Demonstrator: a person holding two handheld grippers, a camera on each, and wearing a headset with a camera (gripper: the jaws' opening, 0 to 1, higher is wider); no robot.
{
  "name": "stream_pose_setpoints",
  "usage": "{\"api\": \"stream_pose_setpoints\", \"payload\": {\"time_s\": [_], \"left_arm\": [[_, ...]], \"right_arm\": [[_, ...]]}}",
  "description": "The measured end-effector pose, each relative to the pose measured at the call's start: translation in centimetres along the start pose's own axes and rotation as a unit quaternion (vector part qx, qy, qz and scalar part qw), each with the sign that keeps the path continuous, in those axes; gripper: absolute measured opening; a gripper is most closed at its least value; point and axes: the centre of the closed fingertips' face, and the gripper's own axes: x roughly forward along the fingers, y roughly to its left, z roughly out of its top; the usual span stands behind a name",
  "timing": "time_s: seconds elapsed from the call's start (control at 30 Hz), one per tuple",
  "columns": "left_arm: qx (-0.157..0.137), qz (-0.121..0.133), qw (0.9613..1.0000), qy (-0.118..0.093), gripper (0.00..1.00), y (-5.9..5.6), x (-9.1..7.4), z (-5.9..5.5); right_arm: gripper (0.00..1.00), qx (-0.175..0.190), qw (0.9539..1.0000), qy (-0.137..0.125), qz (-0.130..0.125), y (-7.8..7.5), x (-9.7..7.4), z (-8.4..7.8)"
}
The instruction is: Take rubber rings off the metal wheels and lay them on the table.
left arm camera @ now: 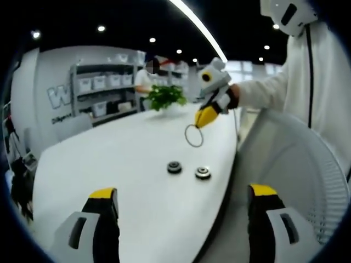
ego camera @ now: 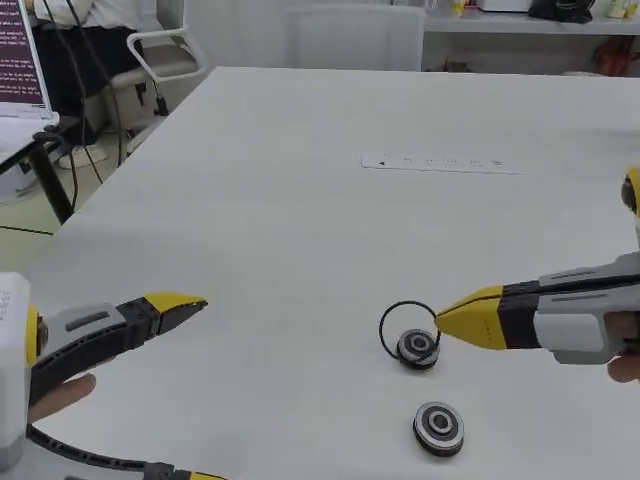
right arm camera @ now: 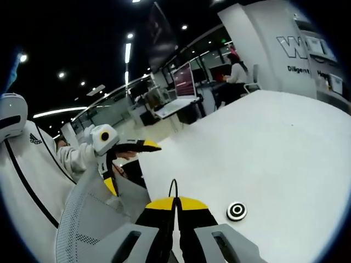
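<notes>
Your right gripper (ego camera: 445, 320) and left gripper (left arm camera: 182, 193) are both yellow at the jaw tips, black behind that, then light grey bodies. The rubber ring (ego camera: 382, 330) is plain thin black. The far wheel (ego camera: 418, 347) and near wheel (ego camera: 438, 425) show bullseye bands of black and silver with a dark centre, on a plain off-white table (ego camera: 300, 200). Your jacket (left arm camera: 323, 82) is white with a thin black stripe, and the plant (left arm camera: 164, 97) is green.

Big "W" on white wall (right arm camera: 258, 49), "Diligent" partly legible beneath it, "adidas" on white jacket (right arm camera: 27, 164)
</notes>
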Motion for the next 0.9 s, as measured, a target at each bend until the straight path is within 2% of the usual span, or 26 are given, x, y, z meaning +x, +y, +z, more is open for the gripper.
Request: {"api": "stream_pose_setpoints", "payload": {"time_s": [0.07,0.23,0.67,0.9], "left_arm": [[-0.002,0.004,1.0000,-0.008,1.00,0.2,-0.1,0.3],[-0.011,0.010,0.9998,-0.013,1.00,0.4,-0.1,0.3],[-0.032,0.015,0.9993,-0.012,0.99,0.5,-0.1,-0.1],[-0.032,0.013,0.9994,-0.007,0.97,0.4,-0.1,-0.2]], "right_arm": [[0.00,-0.003,1.0000,0.008,0.003,-0.2,0.5,-0.3],[0.00,0.015,0.9995,0.020,0.017,-0.7,1.6,-0.9],[0.00,0.044,0.9957,0.068,0.046,-1.1,5.3,-3.3],[0.00,0.035,0.9933,0.103,0.039,-1.5,7.0,-5.3]]}}
